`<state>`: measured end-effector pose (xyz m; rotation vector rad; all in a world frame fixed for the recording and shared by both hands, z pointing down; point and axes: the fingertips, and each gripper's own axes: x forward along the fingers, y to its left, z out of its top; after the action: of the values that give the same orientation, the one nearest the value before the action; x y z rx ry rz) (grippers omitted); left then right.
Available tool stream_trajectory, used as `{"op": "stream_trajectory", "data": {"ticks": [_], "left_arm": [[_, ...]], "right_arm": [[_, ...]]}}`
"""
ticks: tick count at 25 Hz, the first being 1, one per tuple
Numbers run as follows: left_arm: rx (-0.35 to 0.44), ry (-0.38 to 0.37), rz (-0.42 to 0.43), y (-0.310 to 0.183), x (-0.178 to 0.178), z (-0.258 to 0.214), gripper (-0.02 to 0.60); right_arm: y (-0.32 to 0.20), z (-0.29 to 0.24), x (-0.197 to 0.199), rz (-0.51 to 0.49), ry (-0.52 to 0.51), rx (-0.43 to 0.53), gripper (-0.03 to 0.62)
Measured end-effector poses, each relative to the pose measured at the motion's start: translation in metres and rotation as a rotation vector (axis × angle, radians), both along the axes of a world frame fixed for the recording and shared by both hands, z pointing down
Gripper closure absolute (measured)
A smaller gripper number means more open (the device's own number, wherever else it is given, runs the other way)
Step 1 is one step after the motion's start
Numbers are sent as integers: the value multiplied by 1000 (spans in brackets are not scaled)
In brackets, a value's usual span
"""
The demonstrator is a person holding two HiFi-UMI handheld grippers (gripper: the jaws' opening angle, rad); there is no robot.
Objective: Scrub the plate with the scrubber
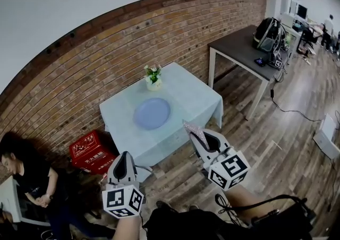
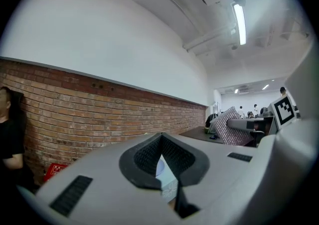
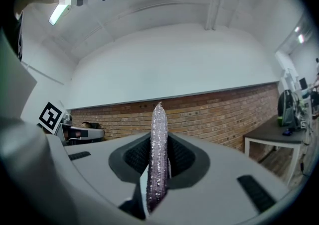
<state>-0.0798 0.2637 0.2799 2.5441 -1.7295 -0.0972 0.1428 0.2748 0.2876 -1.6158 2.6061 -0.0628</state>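
Swallowing half the scrubber (image 3: 159, 119): right gripper (image 3: 158, 145).

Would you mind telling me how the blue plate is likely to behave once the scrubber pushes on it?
The blue plate looks shallow and flat, so it probably won't tip. It sits loose on a tablecloth, with the left claw empty and away from it, so it may slide or bunch the cloth.

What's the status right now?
Left gripper shut, empty. Right gripper shut on glittery silver scrubber, in the air. Round blue plate bare on pale-blue tablecloth. Small flower vase behind it, not obstructing.
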Motion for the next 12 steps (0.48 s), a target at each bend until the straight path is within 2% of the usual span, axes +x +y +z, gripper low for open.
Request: {"op": "stream_trajectory", "data": {"ticks": [5,12], "left_arm": [[-13,-7,23,-27,3,9,572],[-26,48,61,-88,3,19,572]], "right_arm": [[-26,7,-4,5,14,-26,519],[-74,7,-14,10,60,-39,519]]}}
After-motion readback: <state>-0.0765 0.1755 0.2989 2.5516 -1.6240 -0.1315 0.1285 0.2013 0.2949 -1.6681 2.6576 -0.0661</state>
